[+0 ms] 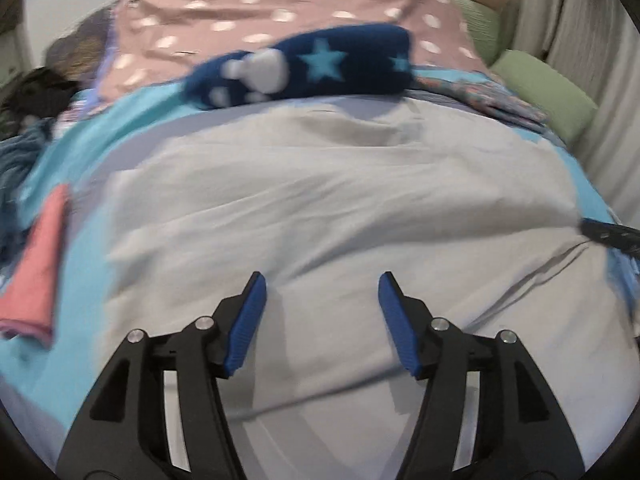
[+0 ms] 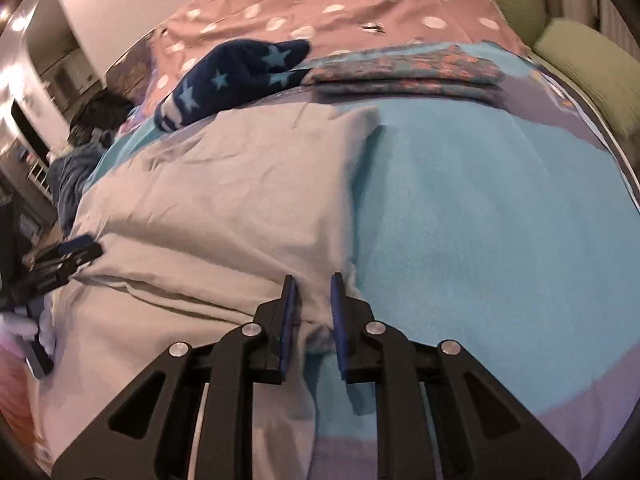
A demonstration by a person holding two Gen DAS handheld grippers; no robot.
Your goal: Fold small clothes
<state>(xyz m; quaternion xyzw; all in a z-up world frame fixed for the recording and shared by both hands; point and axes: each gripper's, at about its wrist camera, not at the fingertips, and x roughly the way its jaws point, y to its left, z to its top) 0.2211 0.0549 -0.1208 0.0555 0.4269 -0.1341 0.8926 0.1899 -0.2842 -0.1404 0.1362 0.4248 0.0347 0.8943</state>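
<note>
A pale grey garment lies spread and creased on a light blue blanket. My left gripper hovers over the garment's near part, jaws wide open and nothing between them. In the right wrist view it shows at the garment's left edge. My right gripper stands at the garment's near right edge. Its blue pads are a narrow gap apart, with the cloth's edge lying in that gap. One of its fingers pokes in at the right of the left wrist view.
A navy fleece piece with light blue stars lies past the garment on a pink dotted sheet. A folded patterned cloth sits at the far right, a folded pink cloth at the left. Green cushions line the right side.
</note>
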